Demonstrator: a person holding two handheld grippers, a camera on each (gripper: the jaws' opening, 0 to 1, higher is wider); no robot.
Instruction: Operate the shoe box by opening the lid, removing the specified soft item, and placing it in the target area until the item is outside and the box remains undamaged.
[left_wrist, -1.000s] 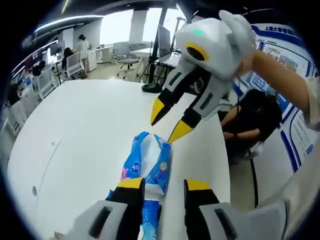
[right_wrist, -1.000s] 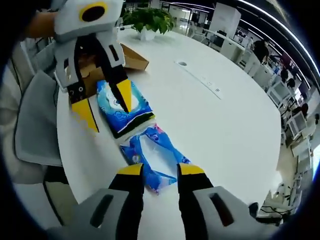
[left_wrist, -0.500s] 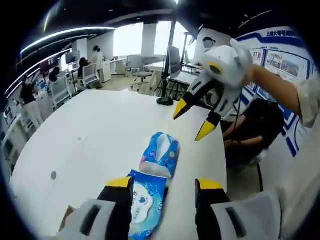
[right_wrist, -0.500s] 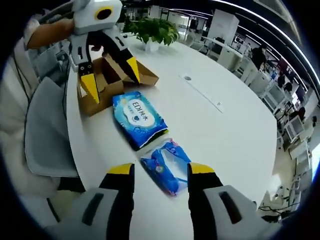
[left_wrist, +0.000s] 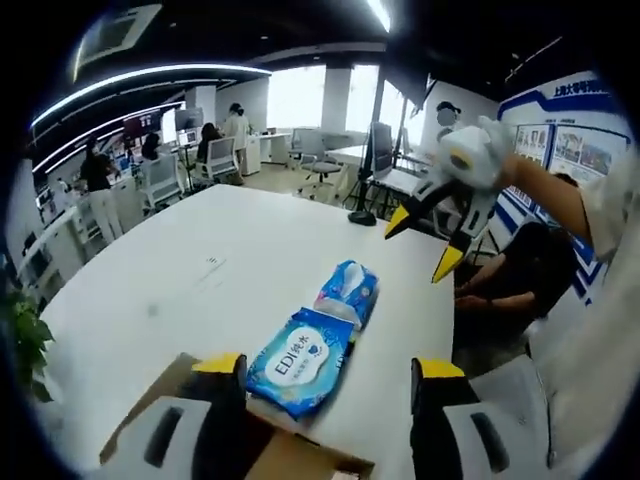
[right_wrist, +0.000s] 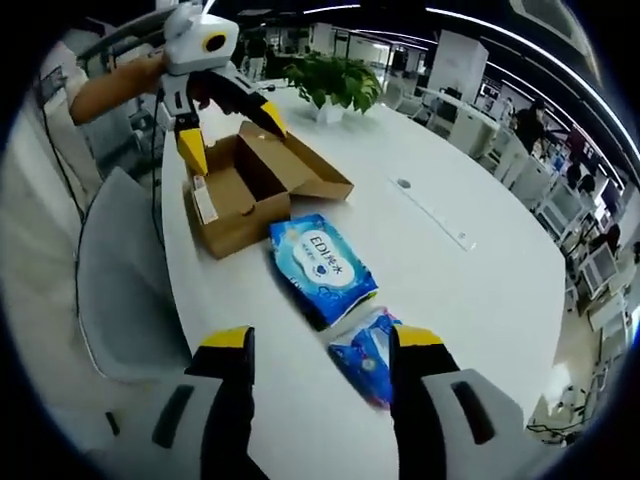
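The brown cardboard shoe box (right_wrist: 255, 190) stands with its lid open on the white table (right_wrist: 470, 270); its edge (left_wrist: 270, 450) lies between the left jaws. Outside it lie a blue wet-wipe pack (right_wrist: 322, 265) (left_wrist: 300, 360) and a smaller blue tissue pack (right_wrist: 370, 355) (left_wrist: 350, 292). My left gripper (left_wrist: 325, 372) (right_wrist: 228, 135) hovers open above the box, holding nothing. My right gripper (right_wrist: 320, 340) (left_wrist: 432, 240) is open and raised over the table's edge past the tissue pack.
A grey chair (right_wrist: 115, 290) stands beside the table near the box. A potted plant (right_wrist: 335, 85) sits on the table behind it. A seated person (left_wrist: 520, 280) is at the table's far end. Office desks and people fill the background.
Both grippers have pulled back and apart from the two packs, which stay flat on the table. The open box has come into both views.
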